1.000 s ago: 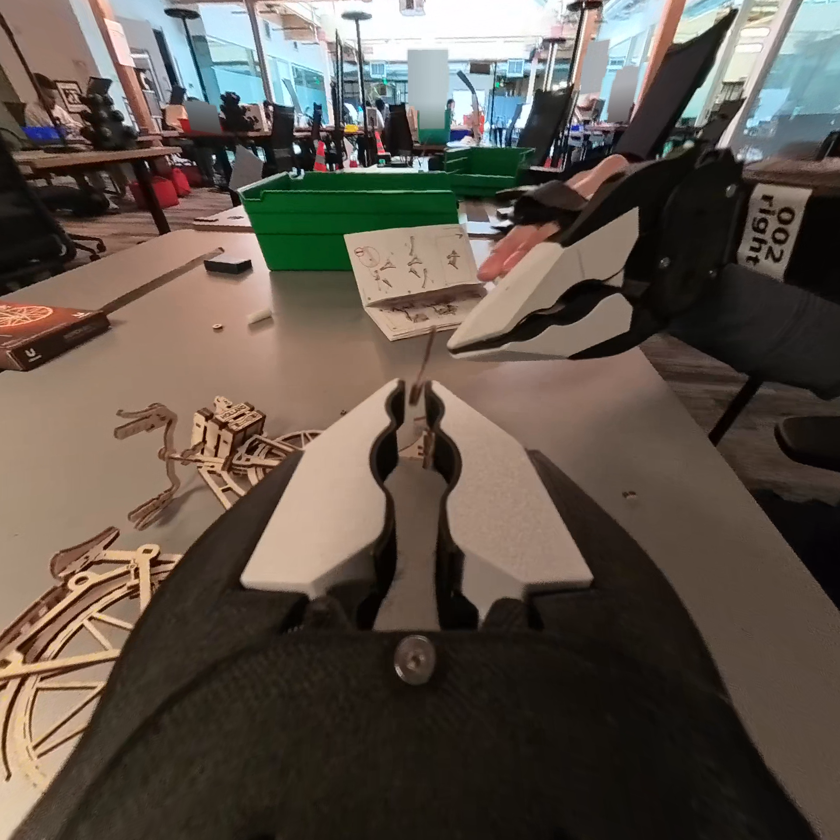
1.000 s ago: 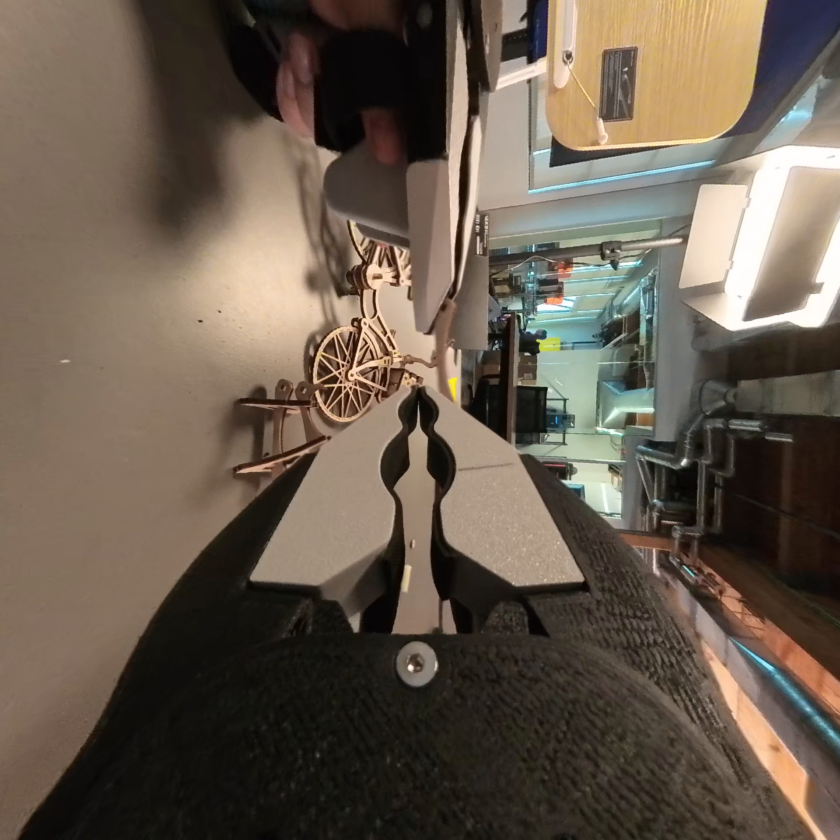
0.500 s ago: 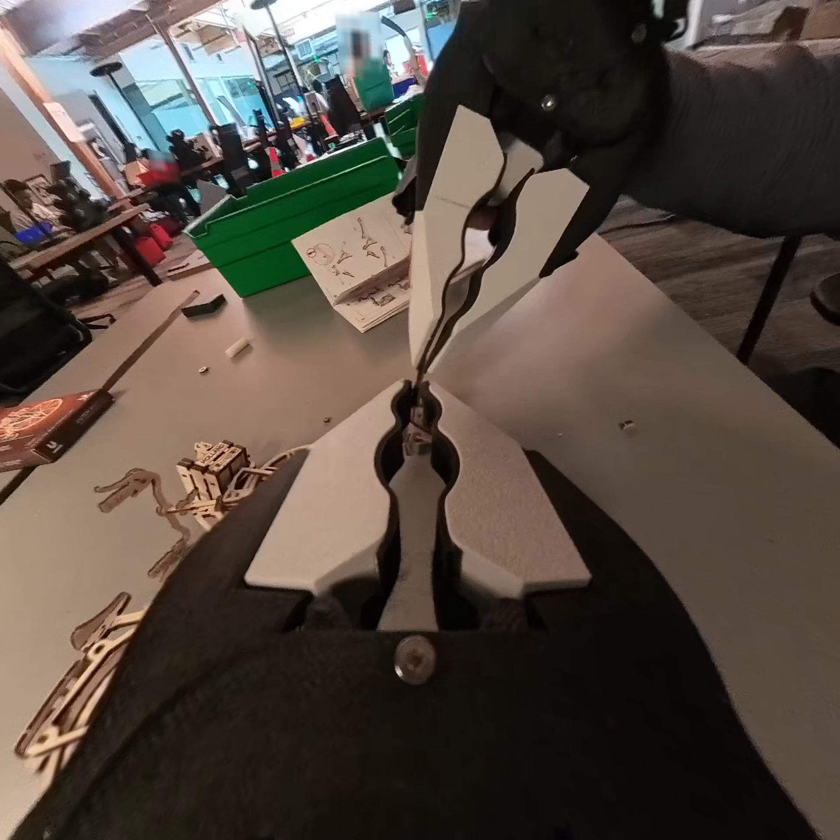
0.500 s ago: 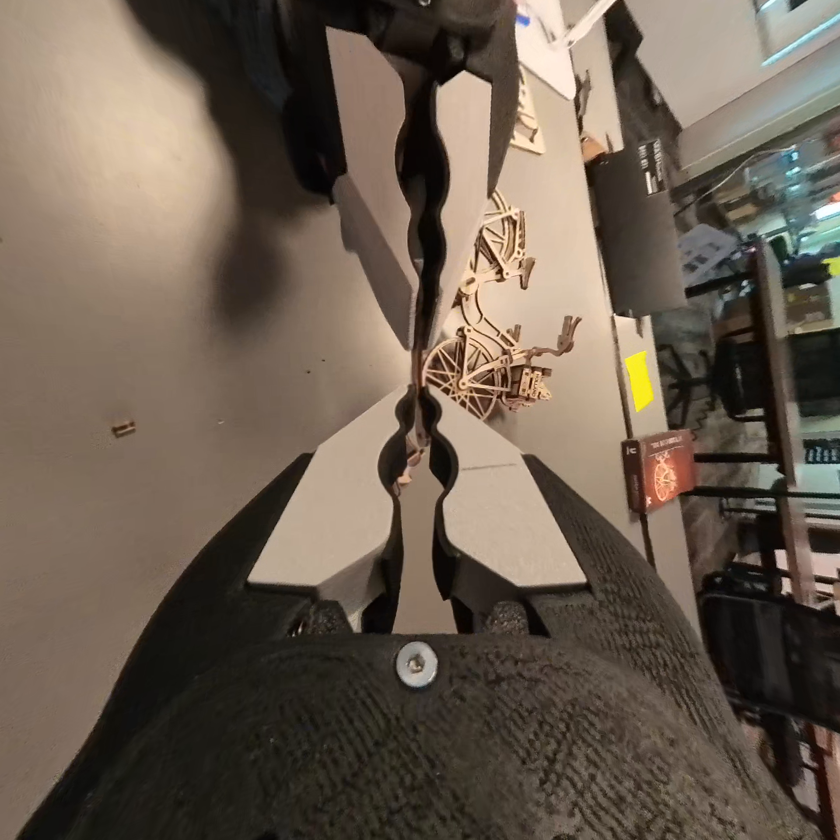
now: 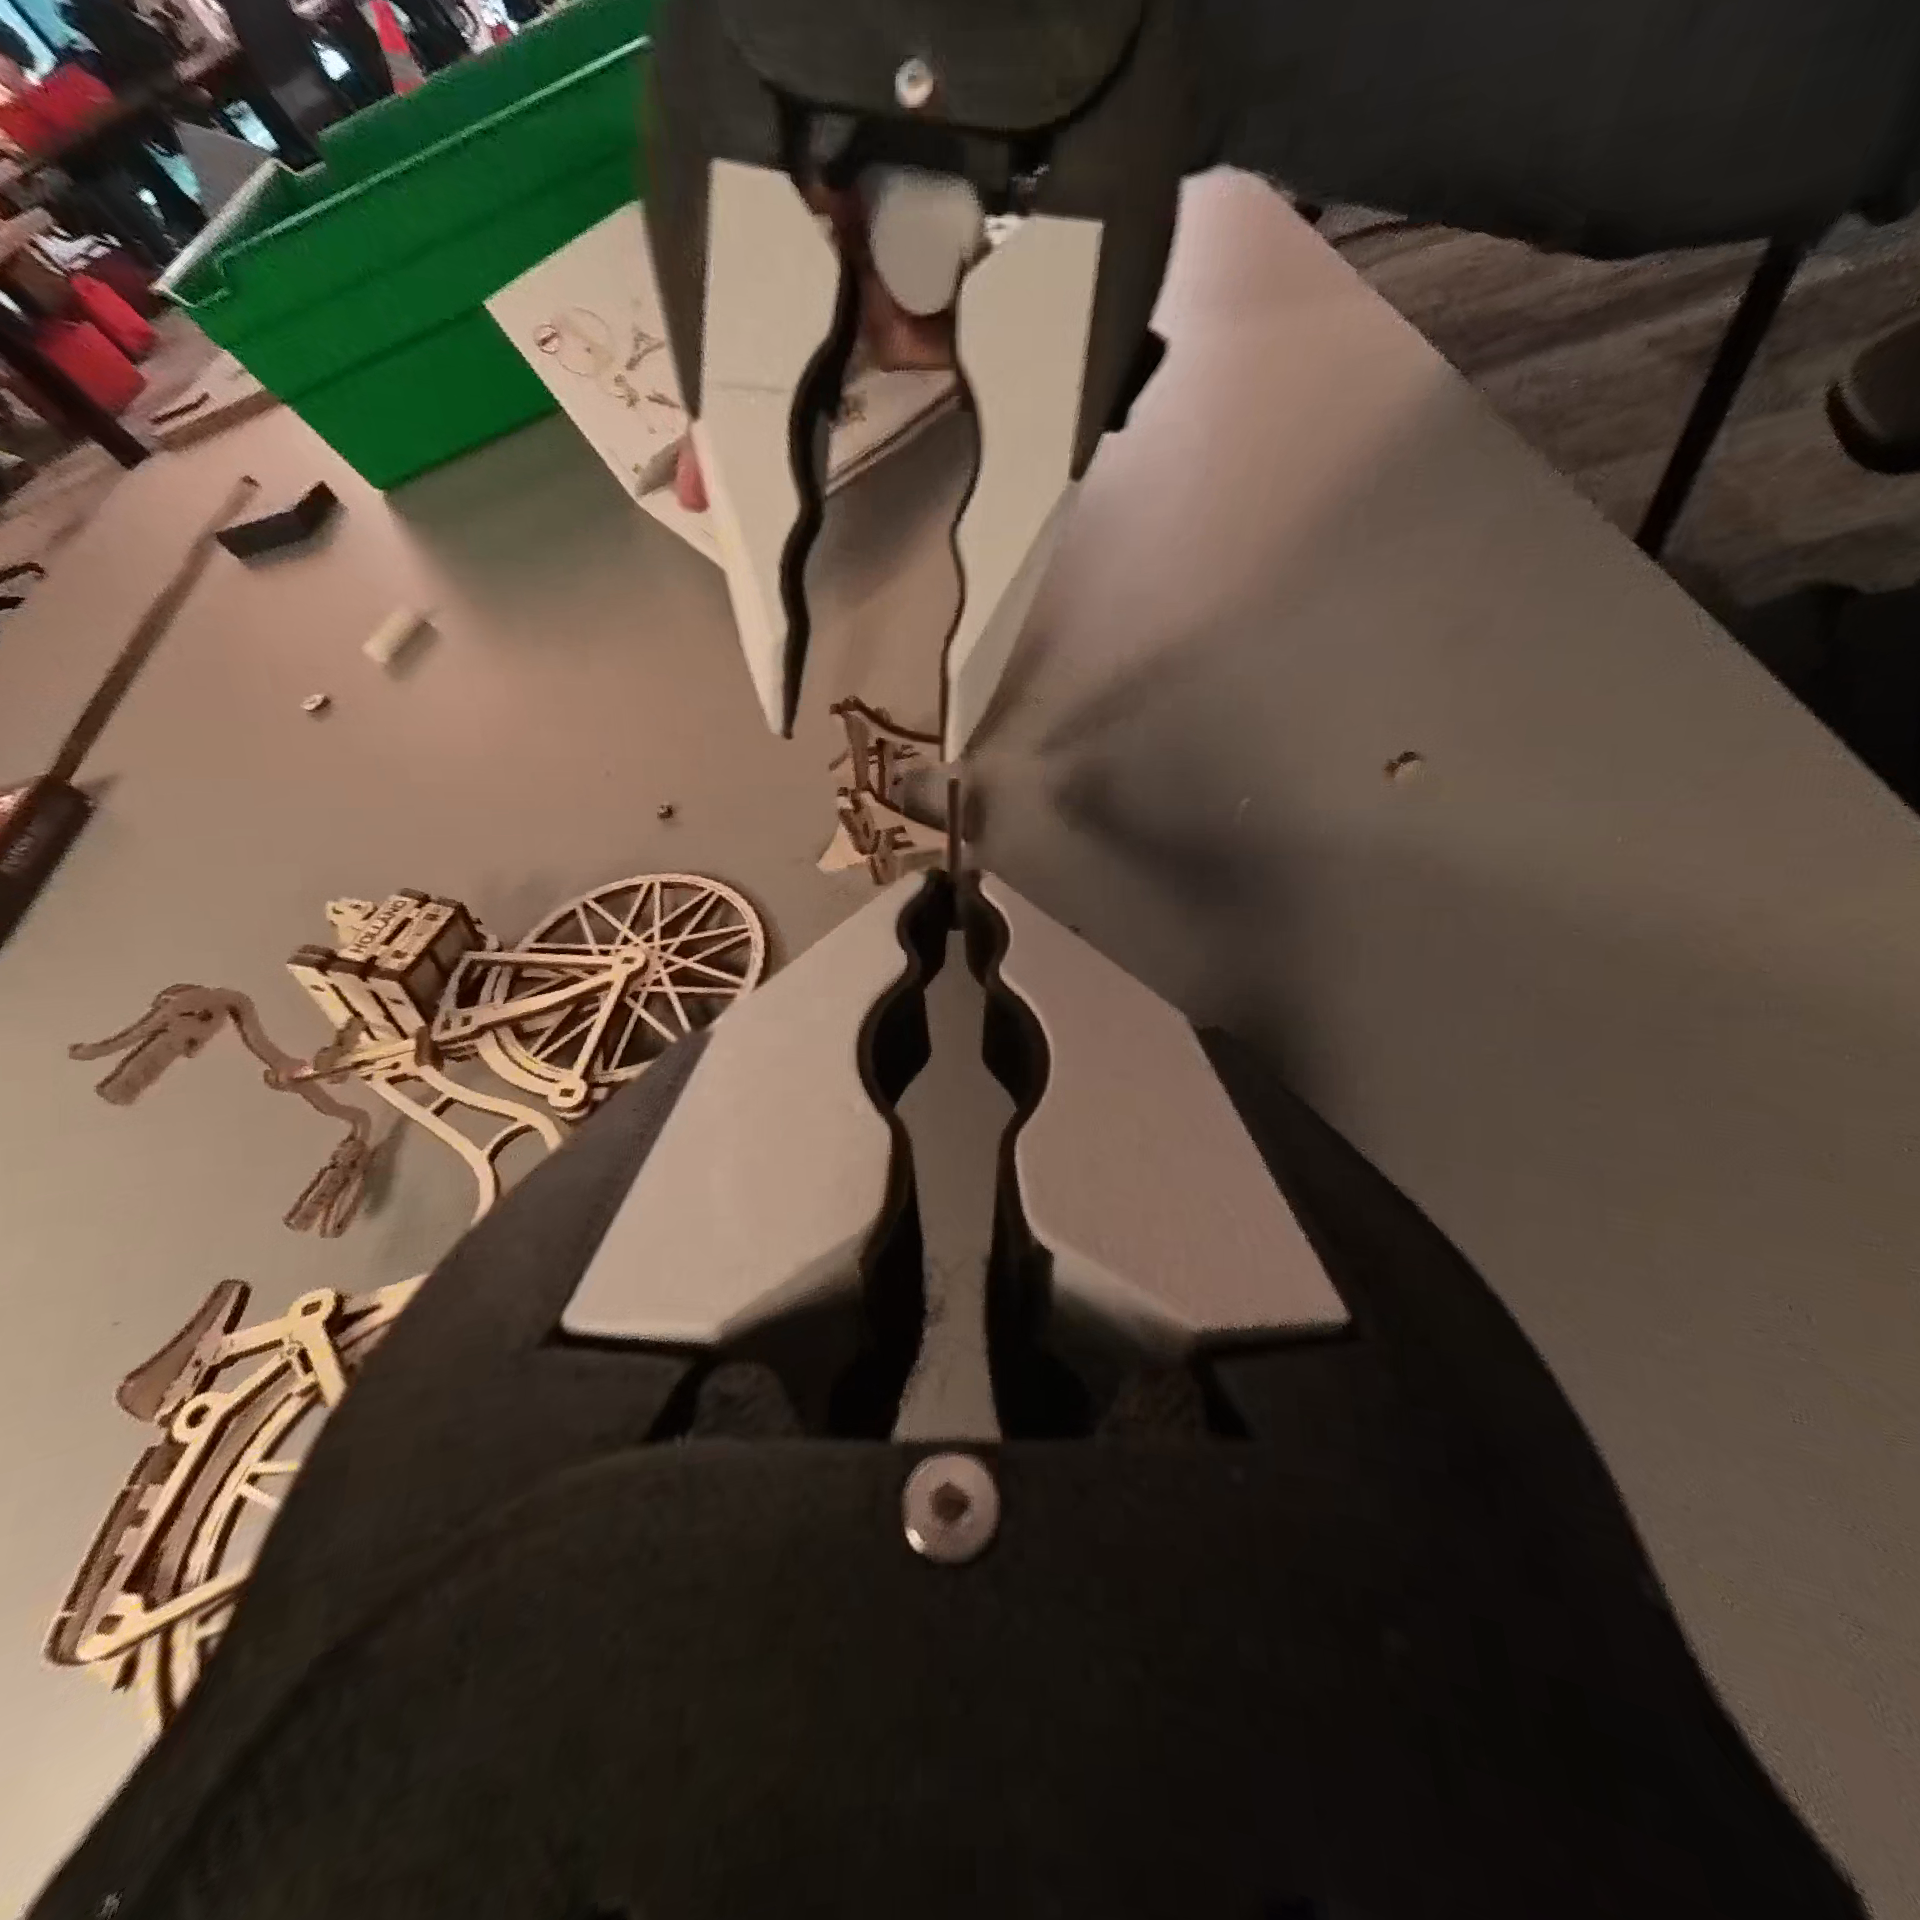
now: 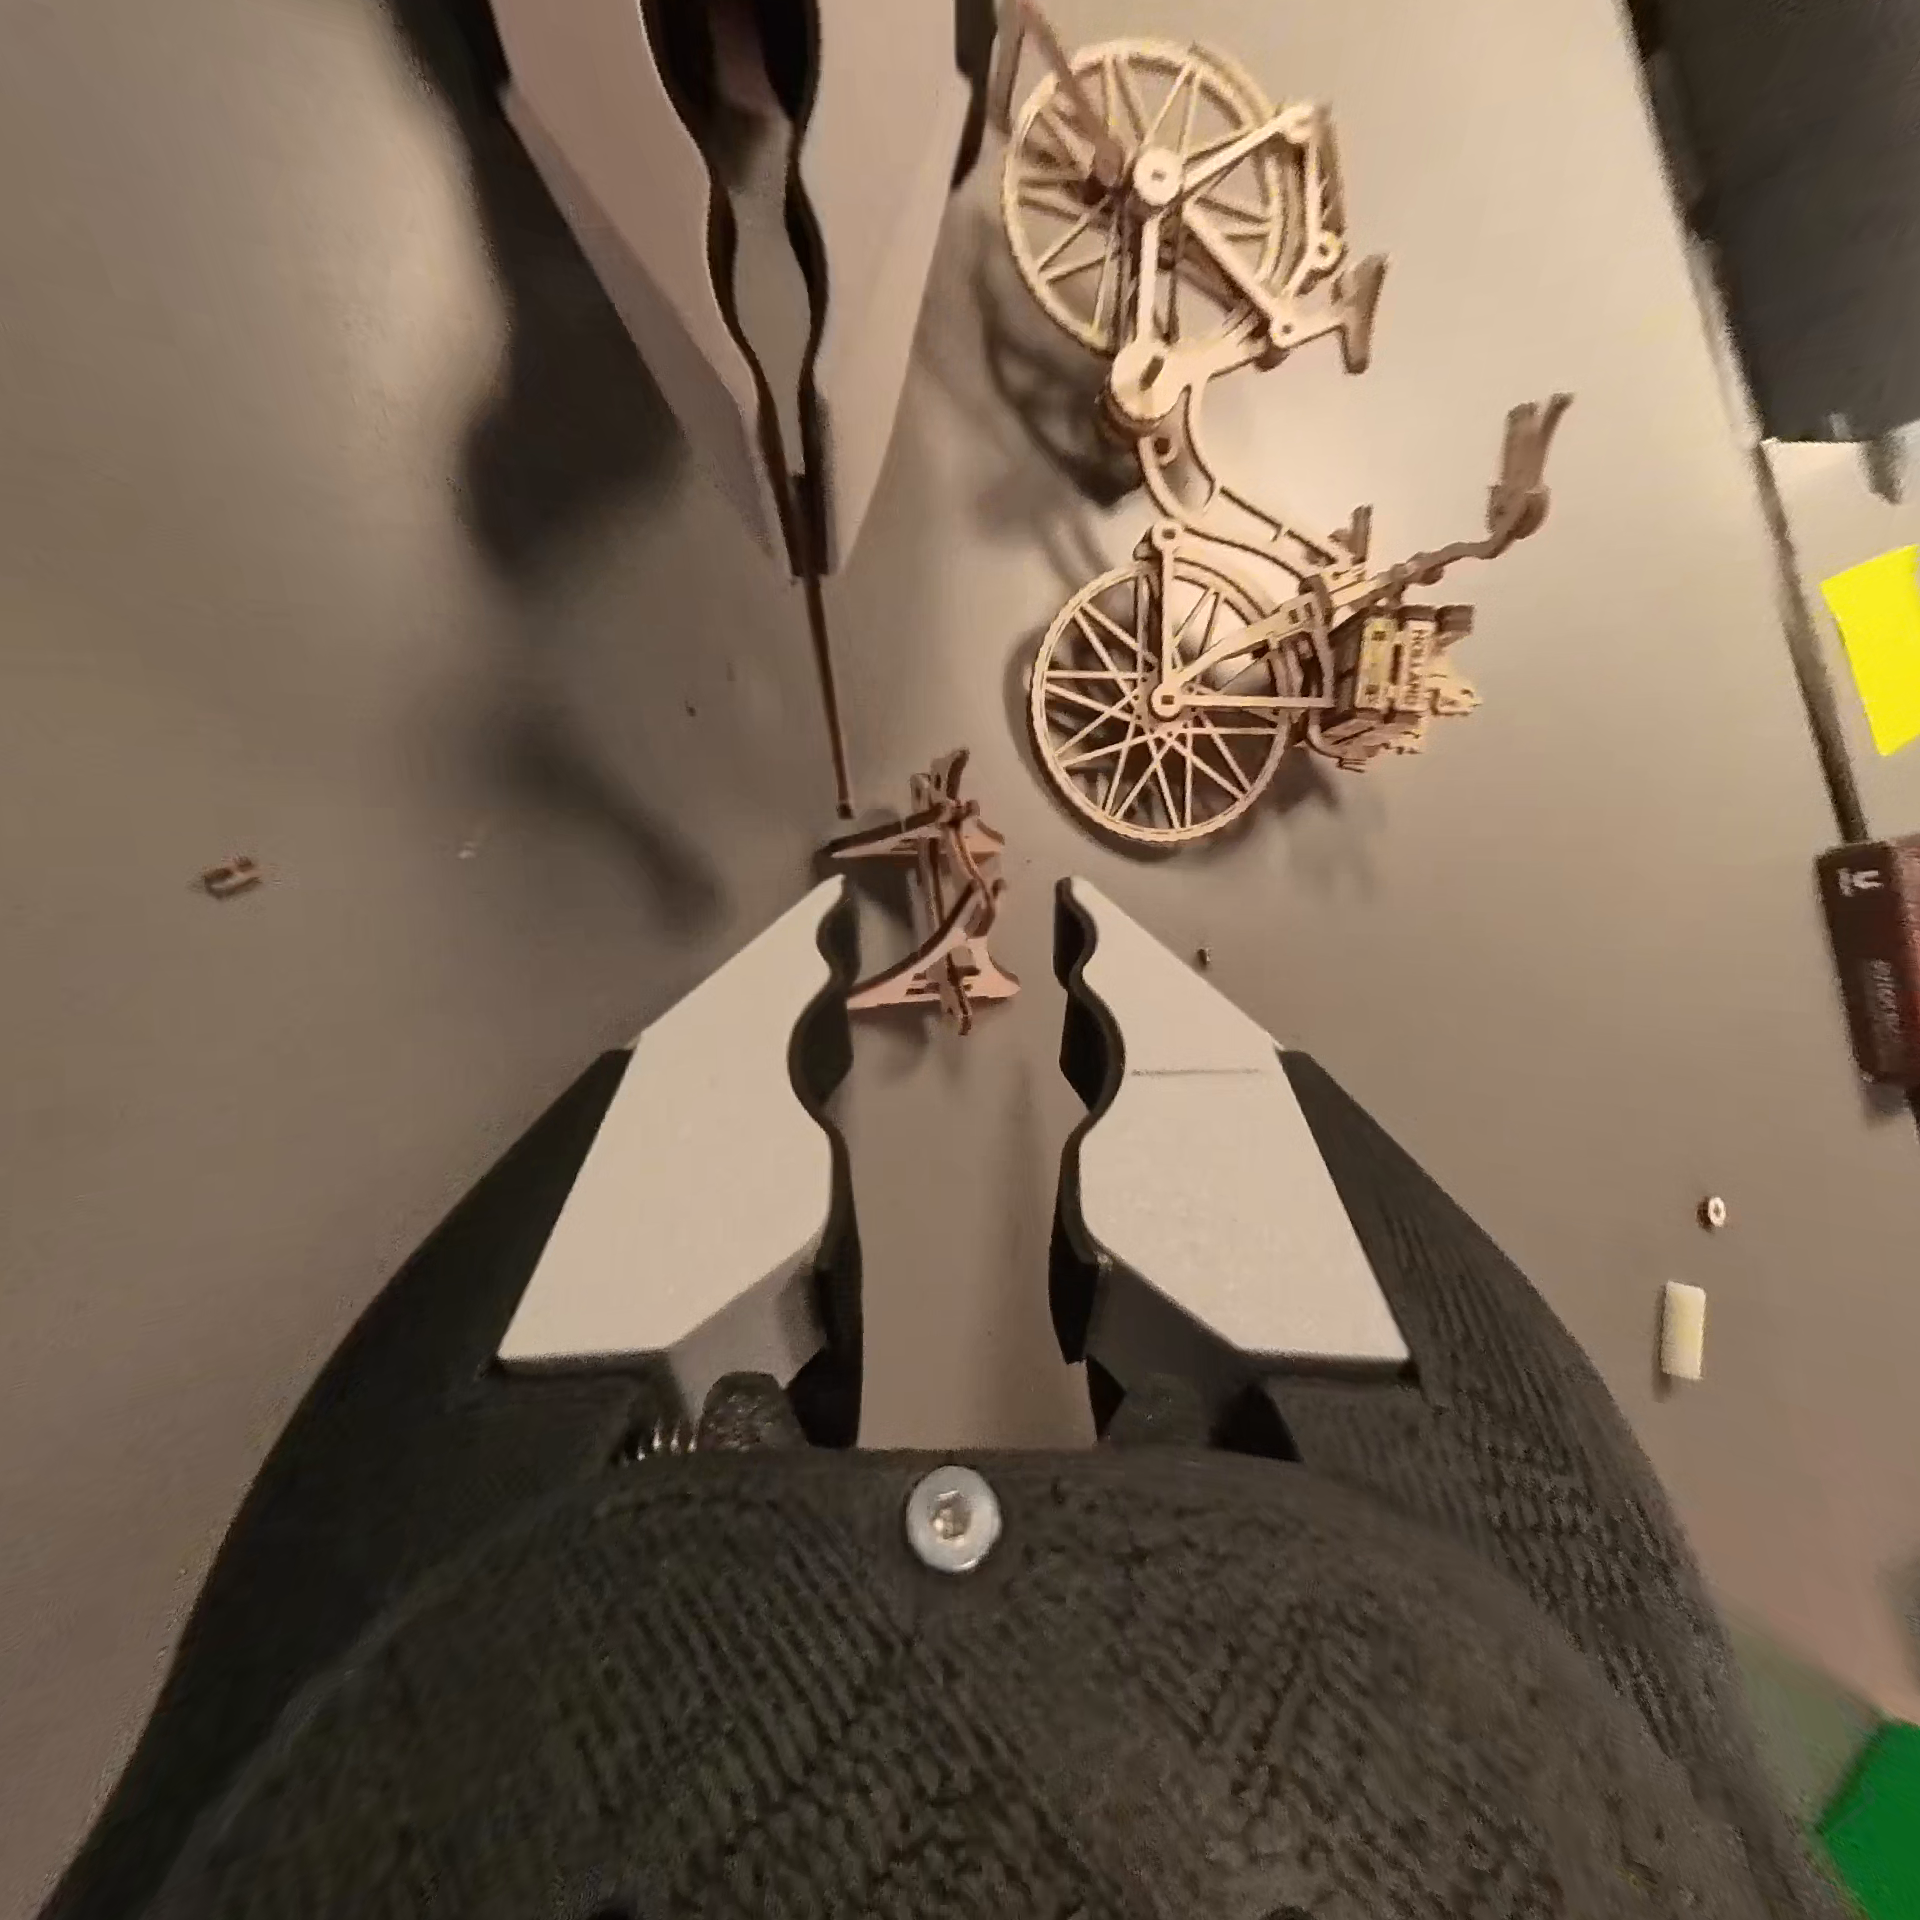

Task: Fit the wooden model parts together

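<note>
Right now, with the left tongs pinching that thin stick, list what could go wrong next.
1. The thin stick is held only at one end by the left tongs; its long free length could bend or snap if pressed onto the small wooden assembly.
2. The right tongs stand open around that assembly without gripping it, so it may slide on the table.
3. The bicycle model lies close by and could be bumped.

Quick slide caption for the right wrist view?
Open right tongs above small wooden subassembly; left tongs grip thin stick.
</note>
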`<state>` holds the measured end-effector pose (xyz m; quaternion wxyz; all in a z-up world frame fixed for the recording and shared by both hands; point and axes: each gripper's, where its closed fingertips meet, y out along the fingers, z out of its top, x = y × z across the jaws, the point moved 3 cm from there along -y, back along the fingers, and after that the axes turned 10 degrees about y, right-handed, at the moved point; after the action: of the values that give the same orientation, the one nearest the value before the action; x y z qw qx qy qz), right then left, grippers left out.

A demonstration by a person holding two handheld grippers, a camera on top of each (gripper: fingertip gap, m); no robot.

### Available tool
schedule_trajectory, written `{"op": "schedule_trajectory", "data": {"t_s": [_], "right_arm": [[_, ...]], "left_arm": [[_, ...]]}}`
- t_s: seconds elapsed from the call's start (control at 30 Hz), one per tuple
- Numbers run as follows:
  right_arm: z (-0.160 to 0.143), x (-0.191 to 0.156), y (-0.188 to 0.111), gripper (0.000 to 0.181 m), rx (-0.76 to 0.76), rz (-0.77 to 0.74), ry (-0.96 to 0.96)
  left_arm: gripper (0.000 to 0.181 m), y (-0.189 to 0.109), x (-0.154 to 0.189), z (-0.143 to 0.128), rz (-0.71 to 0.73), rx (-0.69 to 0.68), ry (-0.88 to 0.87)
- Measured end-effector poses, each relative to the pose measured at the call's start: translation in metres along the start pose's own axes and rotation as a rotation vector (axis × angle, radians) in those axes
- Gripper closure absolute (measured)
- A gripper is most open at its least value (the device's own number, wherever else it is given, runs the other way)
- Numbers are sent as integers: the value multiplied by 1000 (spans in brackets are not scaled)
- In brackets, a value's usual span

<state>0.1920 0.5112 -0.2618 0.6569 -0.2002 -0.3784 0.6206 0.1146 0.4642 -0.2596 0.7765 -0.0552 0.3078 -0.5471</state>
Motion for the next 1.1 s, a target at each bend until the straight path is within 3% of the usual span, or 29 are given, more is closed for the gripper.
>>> {"op": "schedule_trajectory", "data": {"t_s": [0.17,0.33,0.53,0.73,0.93,1.0,1.1], "right_arm": [[-14,5,10,137,-93,92,63],[-19,3,1,133,78,67,74],[3,-14,-35,141,340,-235,-101],[-37,5,-74,166,506,-561,124],[-59,29,-64,176,312,-711,145],[-65,42,-82,178,314,-859,167],[-80,58,-135,178,348,-1097,246]], "left_arm": [[179,-1,2,1,-20,14,-5],[179,-2,0,2,-24,34,-18],[179,-2,-1,1,-22,30,-32],[179,3,1,-3,-7,-20,5],[179,10,7,-9,-31,-93,45],[179,11,7,-10,-27,-100,53],[179,11,6,-10,-31,-102,41]]}}
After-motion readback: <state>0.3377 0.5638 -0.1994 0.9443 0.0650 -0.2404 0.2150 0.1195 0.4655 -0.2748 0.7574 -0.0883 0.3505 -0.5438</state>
